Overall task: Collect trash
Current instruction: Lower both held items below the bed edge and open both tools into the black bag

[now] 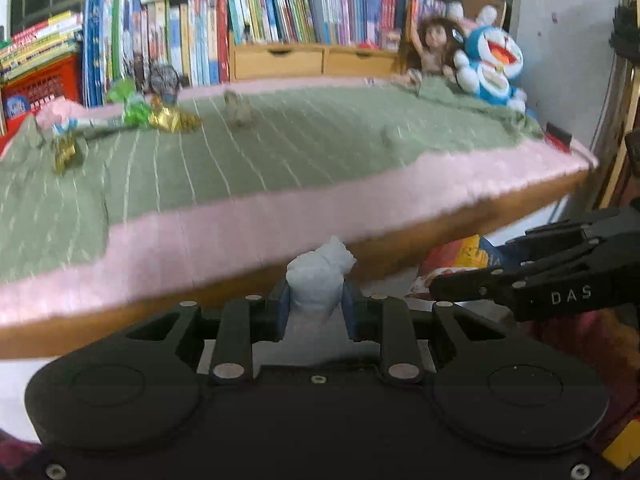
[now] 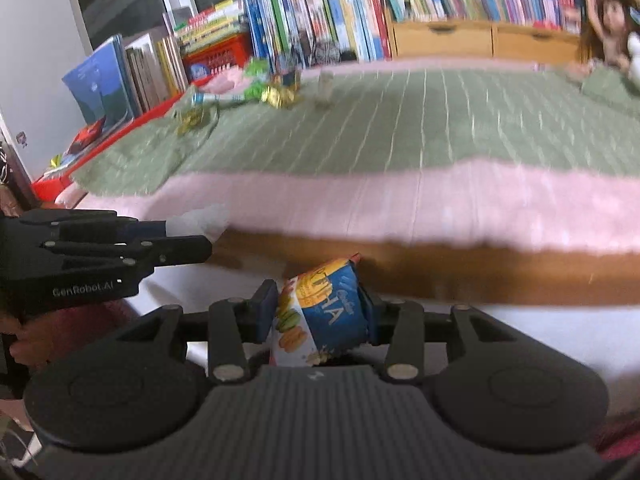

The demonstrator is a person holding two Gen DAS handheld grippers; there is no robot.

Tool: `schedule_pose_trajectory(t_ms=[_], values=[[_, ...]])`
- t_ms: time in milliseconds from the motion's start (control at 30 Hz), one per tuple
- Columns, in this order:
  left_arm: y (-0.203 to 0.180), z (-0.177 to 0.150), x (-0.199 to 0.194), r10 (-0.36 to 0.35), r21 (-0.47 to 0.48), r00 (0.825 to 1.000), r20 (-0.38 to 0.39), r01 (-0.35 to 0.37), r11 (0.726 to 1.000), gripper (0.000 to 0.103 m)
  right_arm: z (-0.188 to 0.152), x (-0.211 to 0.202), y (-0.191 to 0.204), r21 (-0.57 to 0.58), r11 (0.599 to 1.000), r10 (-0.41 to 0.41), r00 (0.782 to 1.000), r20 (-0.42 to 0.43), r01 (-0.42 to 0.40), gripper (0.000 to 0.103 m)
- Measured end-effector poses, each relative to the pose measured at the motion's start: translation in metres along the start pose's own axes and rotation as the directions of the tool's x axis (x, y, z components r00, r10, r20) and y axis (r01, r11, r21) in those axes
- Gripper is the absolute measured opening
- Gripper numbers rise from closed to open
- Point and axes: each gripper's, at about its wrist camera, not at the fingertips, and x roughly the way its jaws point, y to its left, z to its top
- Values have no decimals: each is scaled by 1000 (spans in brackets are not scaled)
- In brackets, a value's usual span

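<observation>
I had the left gripper [image 1: 316,300] clamped on a crumpled white tissue [image 1: 318,280], its blue pads pressed against both sides of the wad, just off the near edge of the bed [image 1: 280,216]. The right gripper [image 2: 320,312] was closed on a blue and orange snack wrapper [image 2: 324,312], squeezed between its fingers below the bed's wooden side.

For containers, I saw only a red crate [image 1: 40,84] at the back left with books stacked on it, and a wooden drawer unit [image 1: 312,60] with both drawers shut under a row of upright books; I could not tell what either held.

More trash lay on the green blanket [image 1: 240,152] at the far left: a gold foil wrapper [image 1: 172,120], a green wrapper [image 1: 132,108] and another gold piece [image 1: 66,152], all smeared by blur. Two pale lumps mid-blanket I could not identify. A doll [image 1: 434,48] and a blue plush toy [image 1: 492,64] sat at the far right corner, partly tucked under the blanket.
</observation>
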Motion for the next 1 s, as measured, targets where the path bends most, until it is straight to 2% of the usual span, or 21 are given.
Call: schedule_pose_trajectory(t_ms=[200, 367, 633, 800, 1000], values=[[-4, -24, 15, -15, 0, 996, -87, 15, 1000, 25, -20, 18, -6, 69, 998, 21, 995, -100, -14, 47], [-2, -44, 41, 16, -1, 986, -165, -17, 1000, 25, -34, 39, -19, 143, 990, 11, 984, -179, 15, 47], [8, -68, 79, 8, -48, 957, -289, -23, 999, 26, -51, 61, -29, 218, 975, 9, 966, -257, 49, 47], [11, -78, 99, -9, -87, 931, -364, -25, 996, 26, -58, 77, -29, 224, 972, 5, 955, -297, 65, 48], [10, -83, 110, -5, -81, 914, -407, -30, 996, 26, -60, 91, -27, 233, 969, 1, 947, -321, 78, 50]])
